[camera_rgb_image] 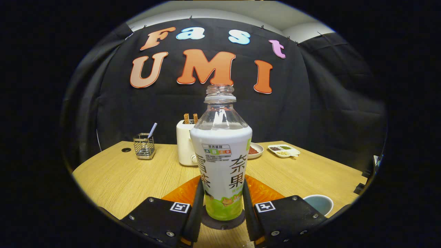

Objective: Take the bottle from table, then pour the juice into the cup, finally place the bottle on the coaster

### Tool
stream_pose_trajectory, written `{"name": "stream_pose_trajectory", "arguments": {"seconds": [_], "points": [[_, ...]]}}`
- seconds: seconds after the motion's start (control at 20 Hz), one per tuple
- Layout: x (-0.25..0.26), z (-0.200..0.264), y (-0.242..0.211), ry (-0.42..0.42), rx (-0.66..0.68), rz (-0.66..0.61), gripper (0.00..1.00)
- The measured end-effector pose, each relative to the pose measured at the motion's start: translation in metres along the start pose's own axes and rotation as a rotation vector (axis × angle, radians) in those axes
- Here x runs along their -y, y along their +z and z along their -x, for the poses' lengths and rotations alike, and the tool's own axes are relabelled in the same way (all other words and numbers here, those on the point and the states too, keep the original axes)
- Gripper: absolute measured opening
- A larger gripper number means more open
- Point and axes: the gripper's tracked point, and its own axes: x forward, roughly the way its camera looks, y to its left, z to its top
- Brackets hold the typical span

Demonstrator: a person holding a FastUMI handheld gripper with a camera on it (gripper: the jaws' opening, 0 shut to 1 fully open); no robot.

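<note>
Jaws closed on both sides of the uncapped bottle (222, 165), holding it upright above the orange coaster (263, 191) on the table (113, 179). Probably the grasp or final placing step; the cup (318, 203) sits just right, so pouring means swinging and tipping there.

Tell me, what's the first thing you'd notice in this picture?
The tall bottle stands upright with no cap, right between the fingers of the gripper, which press its sides. Under it lies an orange coaster, and a cup sits just to the right. Behind the bottle stands a toaster with toast.
</note>
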Motion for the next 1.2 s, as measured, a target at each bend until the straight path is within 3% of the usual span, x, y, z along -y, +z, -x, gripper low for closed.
{"name": "stream_pose_trajectory", "arguments": {"seconds": [0.45, 0.55, 0.7, 0.9, 1.2], "points": [[0.0, -0.006, -0.022, -0.005, -0.064, -0.008, 0.64], [-0.002, -0.003, -0.016, 0.009, -0.042, -0.028, 0.66], [0.001, 0.004, -0.004, 0.015, -0.011, -0.06, 0.8], [0.003, 0.02, 0.013, 0.016, 0.037, -0.087, 0.92], [0.003, 0.062, 0.056, 0.017, 0.129, -0.147, 0.95]]}}
